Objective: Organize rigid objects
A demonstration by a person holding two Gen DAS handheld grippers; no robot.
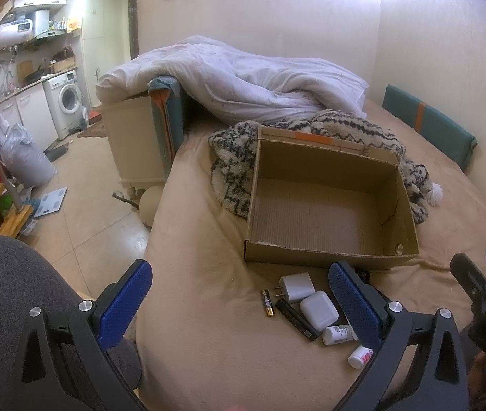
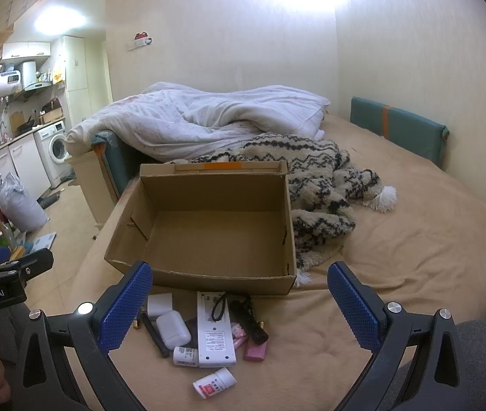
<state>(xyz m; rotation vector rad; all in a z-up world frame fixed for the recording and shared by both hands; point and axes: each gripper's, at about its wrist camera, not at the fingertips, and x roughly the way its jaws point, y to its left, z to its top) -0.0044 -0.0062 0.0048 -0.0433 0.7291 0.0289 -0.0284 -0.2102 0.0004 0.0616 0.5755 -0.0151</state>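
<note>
Cardboard, open-topped and bare inside, the box [image 1: 328, 205] sat on the tan bed sheet [image 1: 208, 342] in the left wrist view, just beyond a white charger plug [image 1: 298, 287], an earbud case [image 1: 319, 310] and a battery [image 1: 267, 303]. The left gripper [image 1: 243, 304] hung released, grasping nothing. In the right wrist view, the right gripper [image 2: 239, 308] was likewise spread wide over a white remote [image 2: 214, 332], a pink-labelled pill bottle [image 2: 214, 383] and a pink eraser [image 2: 256, 351], all lying near the box's front wall.

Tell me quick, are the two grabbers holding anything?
Left gripper: open, holding nothing.
Right gripper: open, holding nothing.
</note>
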